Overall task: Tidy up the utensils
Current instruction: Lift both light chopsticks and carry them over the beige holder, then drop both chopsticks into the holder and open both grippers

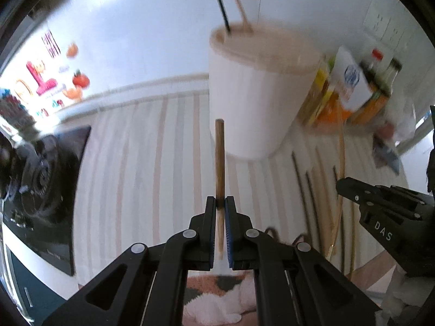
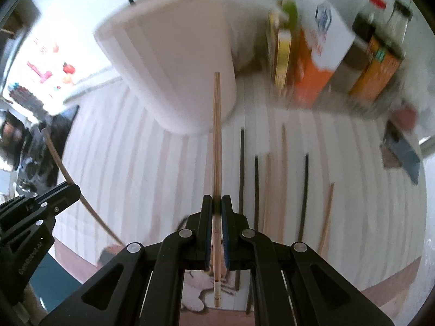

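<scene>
1. A white counter with pale pink stripes (image 1: 141, 168) fills both views; the pictures are blurred.
2. A black stovetop with a round burner (image 1: 46, 179) sits at the counter's left edge.
3. A tall white tub-shaped utensil holder with a beige rim (image 1: 252, 95) stands upright on the counter, near its back. A black chopstick (image 1: 220, 5) and a light wooden chopstick (image 1: 241, 9) lean out of its top, side by side.
4. A cluster of orange and yellow boxes, with a white carton and dark bottles (image 2: 326, 62), lines the back right, beside the holder.
5. The left gripper (image 1: 220, 203) has its jaws clamped together on a brown wooden chopstick (image 1: 219, 157). That stick points up out of the jaws towards the holder, its tip overlapping the holder's lower wall in the left wrist view.
6. The right gripper (image 2: 216, 203) has its jaws clamped on a longer pale bamboo chopstick (image 2: 217, 135). This stick runs along the fingers, and its far tip overlaps the holder's wall in the right wrist view.
7. Loose black and wooden chopsticks (image 2: 272, 187) lie roughly parallel on the counter, to the right of the holder and apart from it.
</scene>
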{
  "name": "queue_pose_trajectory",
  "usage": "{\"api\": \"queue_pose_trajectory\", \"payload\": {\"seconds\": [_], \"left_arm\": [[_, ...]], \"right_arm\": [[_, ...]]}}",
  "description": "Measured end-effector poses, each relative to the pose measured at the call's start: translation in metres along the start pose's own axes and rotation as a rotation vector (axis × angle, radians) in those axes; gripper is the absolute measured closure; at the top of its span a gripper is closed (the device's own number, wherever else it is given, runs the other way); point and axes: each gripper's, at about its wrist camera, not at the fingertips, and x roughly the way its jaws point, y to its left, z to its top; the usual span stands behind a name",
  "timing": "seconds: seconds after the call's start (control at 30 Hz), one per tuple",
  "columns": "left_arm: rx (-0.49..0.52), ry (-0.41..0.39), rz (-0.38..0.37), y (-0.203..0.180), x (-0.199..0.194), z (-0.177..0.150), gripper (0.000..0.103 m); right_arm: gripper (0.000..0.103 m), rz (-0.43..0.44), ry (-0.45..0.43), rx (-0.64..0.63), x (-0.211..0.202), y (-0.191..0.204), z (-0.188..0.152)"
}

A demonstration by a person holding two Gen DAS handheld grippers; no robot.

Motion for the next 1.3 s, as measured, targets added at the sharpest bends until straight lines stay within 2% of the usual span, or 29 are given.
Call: {"api": "queue_pose_trajectory", "payload": {"seconds": [0.13,0.33,0.53,0.63,0.77,0.93,1.07,1.3], "left_arm": [[-0.006,-0.087,-0.001,0.000,-0.027,0.018,0.099],[-0.006,-0.207,-0.063,-0.001,-0.085,0.050,0.099],[-0.025,-0.323,-0.171,-0.005,-0.146,0.099,0.099],[-0.022,-0.368,-0.165,-0.011,-0.155,0.130,0.099],[-0.036,-0.381,-0.127,-0.014,-0.141,0.171,0.099],[-0.062,-0.343,-0.098,-0.004,-0.107,0.208,0.099],[-0.081,-0.301,-0.085,0.006,-0.078,0.222,0.099],[-0.098,-0.231,-0.094,0.016,-0.037,0.225,0.099]], "right_arm": [[0.096,0.007,-0.076,-0.001,-0.026,0.006,0.018],[0.096,0.052,-0.186,0.039,-0.071,0.004,0.059],[0.096,0.136,-0.298,0.078,-0.122,0.000,0.107],[0.096,0.167,-0.377,0.089,-0.149,-0.001,0.138],[0.096,0.173,-0.482,0.108,-0.164,0.001,0.175],[0.096,0.149,-0.574,0.121,-0.152,0.008,0.213],[0.096,0.114,-0.645,0.089,-0.129,0.018,0.233],[0.096,0.093,-0.648,0.040,-0.092,0.028,0.249]]}}
